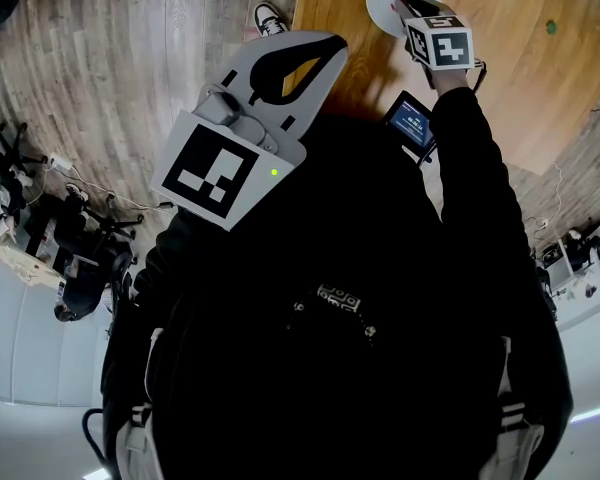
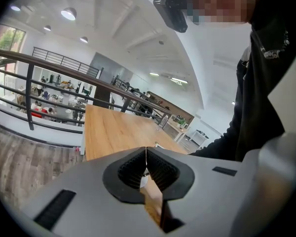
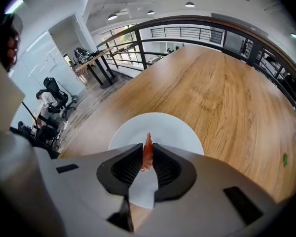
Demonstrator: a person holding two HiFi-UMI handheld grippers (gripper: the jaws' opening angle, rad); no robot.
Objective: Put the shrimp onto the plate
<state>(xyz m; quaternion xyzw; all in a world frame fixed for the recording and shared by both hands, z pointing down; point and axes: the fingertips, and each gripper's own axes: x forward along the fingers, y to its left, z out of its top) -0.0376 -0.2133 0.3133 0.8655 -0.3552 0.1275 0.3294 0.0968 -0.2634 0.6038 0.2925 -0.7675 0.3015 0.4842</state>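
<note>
Shrimp point(image 3: 147, 153) in right gripper point(image 3: 147, 154) (above plate point(image 3: 172, 130))

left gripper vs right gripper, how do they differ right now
The right gripper is shut on the shrimp; the left gripper is shut on nothing. The right gripper hangs over the white plate on the table; the left gripper sits by the table's edge, away from the plate. Both have grey jaws with black ribbed pads.
</note>
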